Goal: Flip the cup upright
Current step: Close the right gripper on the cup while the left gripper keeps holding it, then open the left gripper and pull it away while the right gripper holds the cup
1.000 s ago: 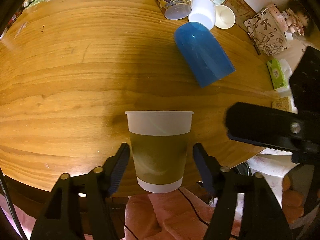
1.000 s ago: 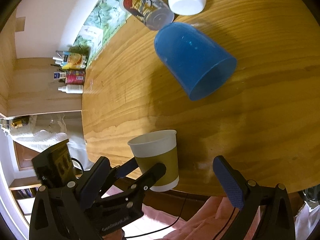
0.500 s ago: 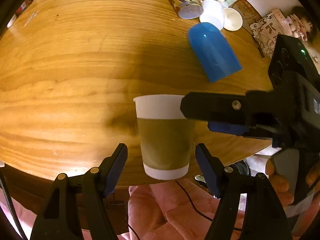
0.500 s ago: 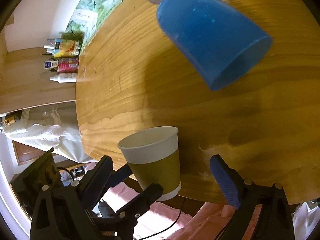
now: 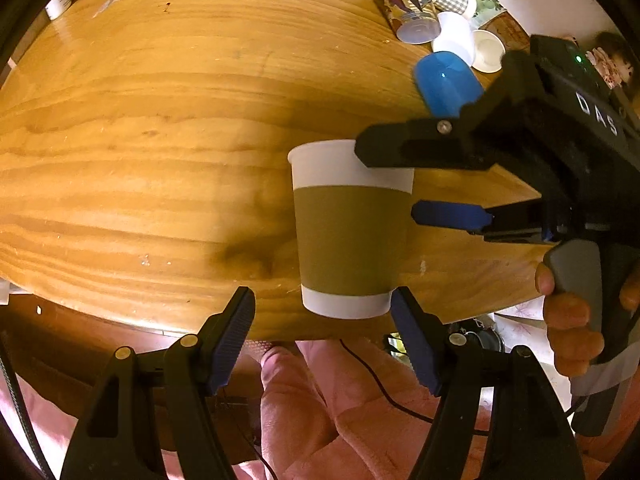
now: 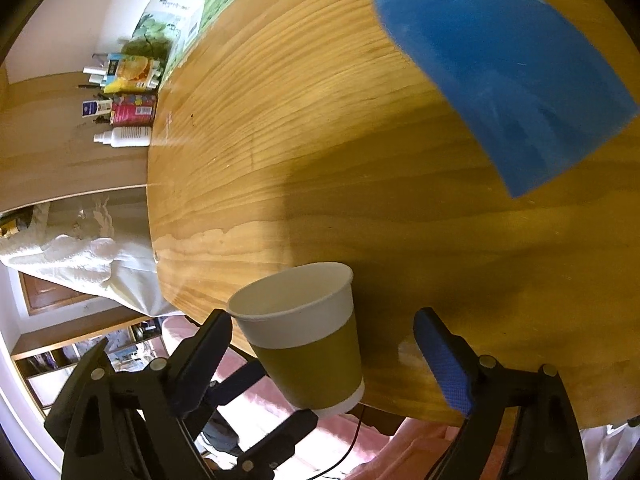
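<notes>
At the near edge of the table (image 5: 160,128) stands a paper cup (image 5: 352,232), mouth up, white at the rim and base with a brown band around the middle. It sits close to the lip of the wood. The left gripper (image 5: 322,334) is low in front of it with its jaws wide apart, the right-hand pad just beside the cup's base, whether touching I cannot tell. The right gripper (image 6: 322,346) reaches in from the side, also spread, with the cup between its two jaws and neither one pressing it.

Farther in, toward the far right part of the table, a blue cup (image 6: 500,68) lies on its side, mouth toward the near edge. By my reading this is the one left to stand up. Behind it a printed cup (image 5: 404,2) and some white cups (image 5: 456,36) are bunched at the far edge.

The risk is the paper cup: light, near the lip, and hemmed by two tools. A careless sweep of either jaw on its way to the blue cup could tip it or push it off. The blue cup, being round, may roll away when nudged.
</notes>
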The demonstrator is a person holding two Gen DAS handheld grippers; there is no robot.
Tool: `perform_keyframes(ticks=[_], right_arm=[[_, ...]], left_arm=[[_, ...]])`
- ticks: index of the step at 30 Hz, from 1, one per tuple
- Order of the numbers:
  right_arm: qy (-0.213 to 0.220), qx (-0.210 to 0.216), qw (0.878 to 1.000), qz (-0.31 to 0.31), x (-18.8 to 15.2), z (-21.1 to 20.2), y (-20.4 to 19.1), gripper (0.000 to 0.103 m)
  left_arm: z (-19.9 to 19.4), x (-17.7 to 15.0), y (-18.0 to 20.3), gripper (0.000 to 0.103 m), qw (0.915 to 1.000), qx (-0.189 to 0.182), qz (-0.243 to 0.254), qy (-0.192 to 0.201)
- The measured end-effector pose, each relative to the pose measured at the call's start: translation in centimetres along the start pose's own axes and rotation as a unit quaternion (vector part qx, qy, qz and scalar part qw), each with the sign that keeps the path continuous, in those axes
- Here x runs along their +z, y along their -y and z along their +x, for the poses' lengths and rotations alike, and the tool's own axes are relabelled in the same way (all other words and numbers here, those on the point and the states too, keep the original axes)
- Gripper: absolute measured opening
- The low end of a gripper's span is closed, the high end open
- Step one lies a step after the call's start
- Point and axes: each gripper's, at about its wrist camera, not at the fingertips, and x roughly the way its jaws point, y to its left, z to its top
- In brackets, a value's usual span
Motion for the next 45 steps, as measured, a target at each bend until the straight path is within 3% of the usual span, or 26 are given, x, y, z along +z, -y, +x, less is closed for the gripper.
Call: perform_keyframes(ticks=[6, 20, 33, 45], right_arm=[[-0.005, -0.005, 1.000, -0.006, 0.1, 0.9, -1.0, 0.092], [-0.010, 0.033, 0.999, 0.017, 0.0, 2.0, -2.0, 0.073], [0.063, 0.027, 0.997, -0.028, -2.0, 1.0, -3.1, 0.068], [0.150, 0.024, 0.986, -0.069, -5.3, -2.0, -3.2, 0.067]], left_arm=[[0.4, -0.1, -0.1, 0.074, 1.0000, -0.001, -0.004, 0.004], [0.5, -1.4, 0.7, 0.074, 0.9998, -0.004, 0.014, 0.013], [-0.1, -2.3, 2.6, 0.074, 0.9982, -0.001, 0.055, 0.025], [-2.0, -3.3, 3.8, 0.074, 0.9955, -0.001, 0.073, 0.060]])
